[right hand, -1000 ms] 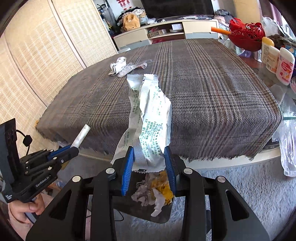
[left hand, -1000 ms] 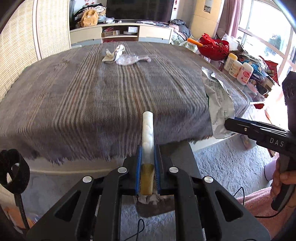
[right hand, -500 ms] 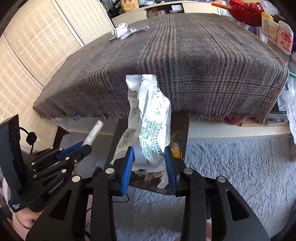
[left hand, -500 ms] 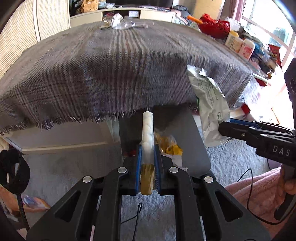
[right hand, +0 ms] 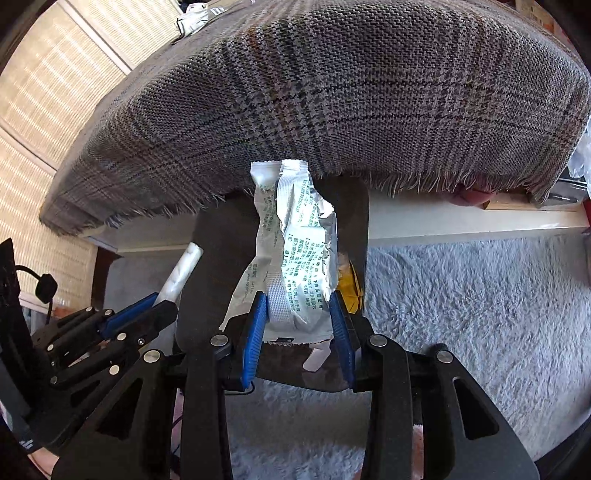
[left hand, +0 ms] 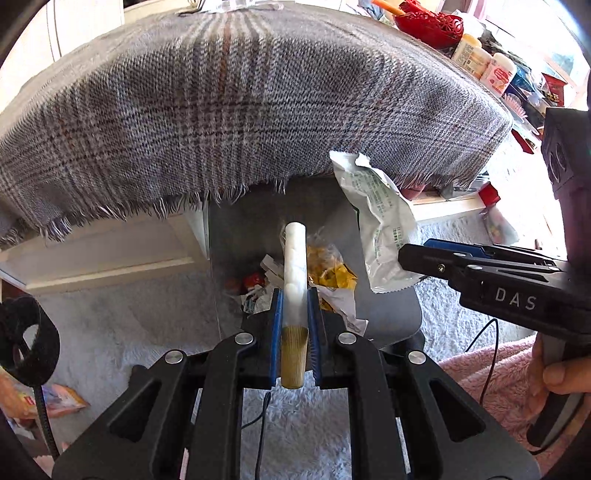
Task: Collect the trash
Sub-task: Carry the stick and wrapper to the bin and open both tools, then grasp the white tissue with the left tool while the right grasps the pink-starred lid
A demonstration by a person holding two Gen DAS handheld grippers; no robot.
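Note:
My left gripper is shut on a white tube with a ribbed tan cap, held over a dark grey trash bin on the floor below the table edge. The bin holds yellow and white crumpled trash. My right gripper is shut on a silver-white wrapper with green print, held upright over the same bin. The wrapper and right gripper also show in the left wrist view; the tube and left gripper show in the right wrist view.
A grey plaid cloth covers the table and hangs with a frayed edge just above the bin. More wrappers lie at its far end. Bottles and a red basket stand at the right. Pale shag rug covers the floor.
Both grippers have dropped from table height to below the table edge, carrying the tube and the wrapper down over the bin. Both stay shut.

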